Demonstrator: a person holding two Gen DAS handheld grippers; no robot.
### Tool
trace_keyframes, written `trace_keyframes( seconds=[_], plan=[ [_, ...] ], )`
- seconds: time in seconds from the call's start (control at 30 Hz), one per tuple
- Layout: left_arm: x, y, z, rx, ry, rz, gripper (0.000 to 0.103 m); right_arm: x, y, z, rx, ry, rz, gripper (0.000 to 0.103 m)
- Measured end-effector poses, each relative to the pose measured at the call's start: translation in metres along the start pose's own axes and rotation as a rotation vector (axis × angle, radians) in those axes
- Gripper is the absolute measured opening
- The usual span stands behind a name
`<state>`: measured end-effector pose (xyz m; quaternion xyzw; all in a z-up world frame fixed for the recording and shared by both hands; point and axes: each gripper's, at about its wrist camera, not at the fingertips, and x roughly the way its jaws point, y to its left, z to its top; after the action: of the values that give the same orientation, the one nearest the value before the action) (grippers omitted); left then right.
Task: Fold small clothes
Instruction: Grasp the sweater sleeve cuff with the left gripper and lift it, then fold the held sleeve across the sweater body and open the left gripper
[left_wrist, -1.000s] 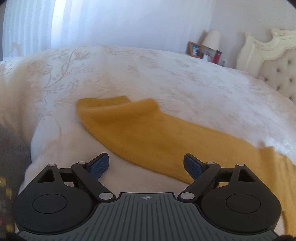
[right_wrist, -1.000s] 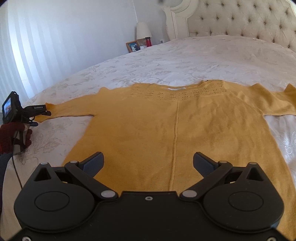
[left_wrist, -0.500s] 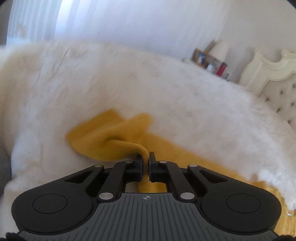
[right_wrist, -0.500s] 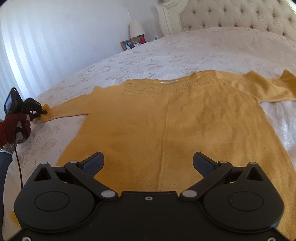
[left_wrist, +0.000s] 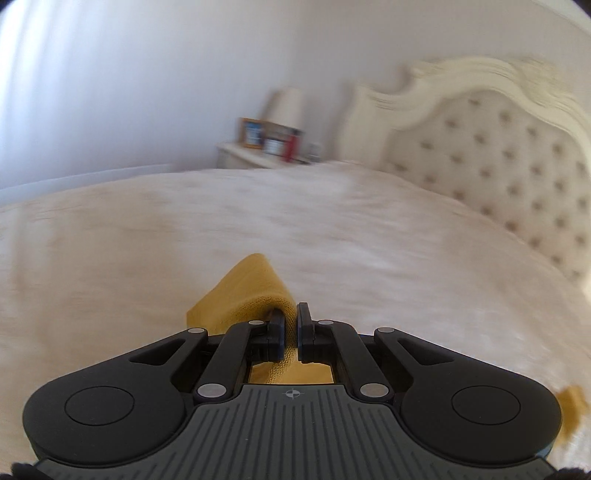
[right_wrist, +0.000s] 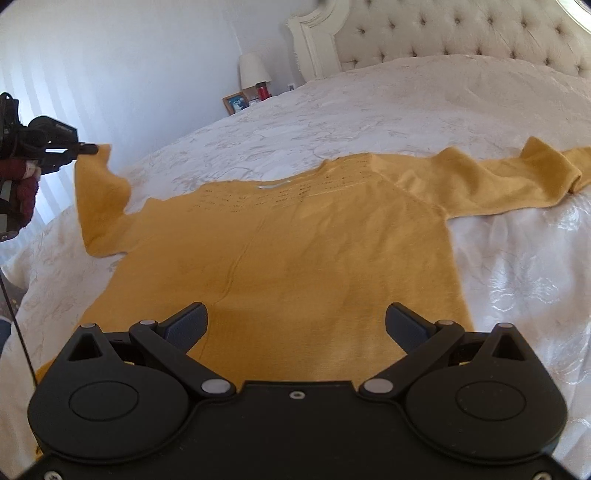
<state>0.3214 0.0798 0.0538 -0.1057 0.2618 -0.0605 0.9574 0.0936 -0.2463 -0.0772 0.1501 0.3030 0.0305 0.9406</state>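
1. A mustard-yellow sweater (right_wrist: 306, 251) is lying spread flat on a white bedspread (right_wrist: 424, 110), its neckline pointing toward the tufted headboard (right_wrist: 461, 33).
2. The left gripper (left_wrist: 290, 325) is pinching the cuff of the sweater's left sleeve (left_wrist: 243, 295); its jaws are nearly touching, with a fold of yellow knit squeezed between them and hanging down behind the fingers.
3. In the right wrist view, the same left gripper (right_wrist: 86, 148) is showing at the far left edge, held in a dark red glove (right_wrist: 26, 184), and it is holding the sleeve end (right_wrist: 96, 184) up off the bedspread, so that the sleeve is rising from the shoulder to the fingertips.
4. The right gripper (right_wrist: 295, 326) is hovering over the lower hem of the sweater with its jaws spread wide and nothing between them; whether the fingers are touching the fabric cannot be told.
5. The sweater's right sleeve (right_wrist: 517, 177) is lying stretched out on the bedspread toward the right, its end doubled back on itself.
6. A nightstand (left_wrist: 255, 157) is standing beside the headboard, carrying a lamp (right_wrist: 253, 70), a picture frame (right_wrist: 236, 103) and a red bottle (right_wrist: 262, 90).
7. The left wrist view is blurred, so the pattern of the bedspread is not showing there.
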Motion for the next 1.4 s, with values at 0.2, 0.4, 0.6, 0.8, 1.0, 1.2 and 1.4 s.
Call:
trace_keyframes(
  seconds=[0.2, 0.4, 0.6, 0.8, 1.0, 1.2, 1.4],
  plan=[
    [0.034, -0.097, -0.031, 0.107, 0.056, -0.146, 0.005, -0.015, -0.015, 0.006, 0.004, 0.009, 0.024, 0.102],
    [0.074, -0.167, -0.085, 0.157, 0.145, -0.211, 0.006, -0.025, -0.031, 0.013, 0.054, -0.022, 0.024, 0.102],
    [0.090, -0.201, -0.135, 0.307, 0.266, -0.226, 0.056, -0.021, -0.042, 0.012, 0.092, -0.016, 0.005, 0.102],
    [0.062, -0.198, -0.161, 0.502, 0.219, -0.219, 0.076, -0.016, -0.042, 0.006, 0.081, 0.002, -0.007, 0.102],
    [0.004, -0.157, -0.186, 0.615, 0.162, -0.203, 0.082, -0.005, -0.036, -0.006, 0.046, 0.032, -0.033, 0.102],
    [-0.019, -0.090, -0.206, 0.540, 0.233, -0.122, 0.082, 0.000, -0.020, -0.015, -0.033, 0.032, -0.113, 0.102],
    [-0.016, -0.031, -0.202, 0.353, 0.253, -0.090, 0.093, 0.008, 0.013, 0.006, -0.157, 0.011, -0.146, 0.098]
  ],
)
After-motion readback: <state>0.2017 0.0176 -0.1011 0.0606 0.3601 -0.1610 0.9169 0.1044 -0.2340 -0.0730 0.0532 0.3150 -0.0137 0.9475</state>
